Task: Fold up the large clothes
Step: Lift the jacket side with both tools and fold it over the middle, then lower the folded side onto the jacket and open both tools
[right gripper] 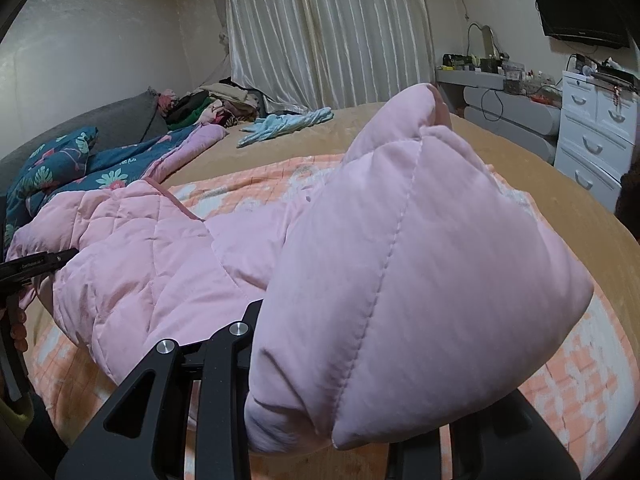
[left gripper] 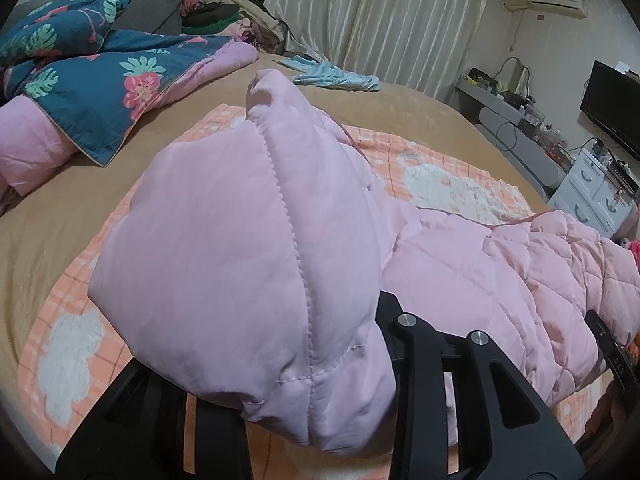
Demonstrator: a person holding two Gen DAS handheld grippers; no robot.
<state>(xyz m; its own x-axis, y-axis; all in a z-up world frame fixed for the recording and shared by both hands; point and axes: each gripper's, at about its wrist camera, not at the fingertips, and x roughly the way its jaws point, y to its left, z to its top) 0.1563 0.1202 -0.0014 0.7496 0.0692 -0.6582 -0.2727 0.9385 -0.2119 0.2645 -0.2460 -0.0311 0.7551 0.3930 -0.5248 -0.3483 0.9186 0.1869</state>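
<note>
Bedroom: pale curtains [right gripper: 320, 32] hang at the far wall, white drawers [right gripper: 596, 136] stand far right, and a dark screen [right gripper: 576, 4] is mounted above them.
Bed [left gripper: 60, 208]: tan cover, with an orange checked blanket [left gripper: 72, 344] spread across the near half as the folding surface.
Quilt [left gripper: 92, 76]: blue floral, heaped far left, well apart from the work.
Pink jacket [right gripper: 160, 256]: quilted and puffy, its body lying across the orange blanket between the two hands, both ends lifted.
Left gripper [left gripper: 320, 420]: clenched on a thick padded end of the jacket, which bulges up over the jaws and hides the tips.
Right gripper [right gripper: 320, 420]: likewise clamped on the other padded end, with the fabric ballooning above it.
Step in hand: likely carrying both ends over the body to lay a fold.
Doing it well: keep both hands level and moving together so the fold edge stays straight; lower the ends fully onto the body before letting go, since the puffy filling will probably spring back; press the air out afterwards.
Blue garment [right gripper: 288, 122]: small, lying far across the bed, out of the way.
</note>
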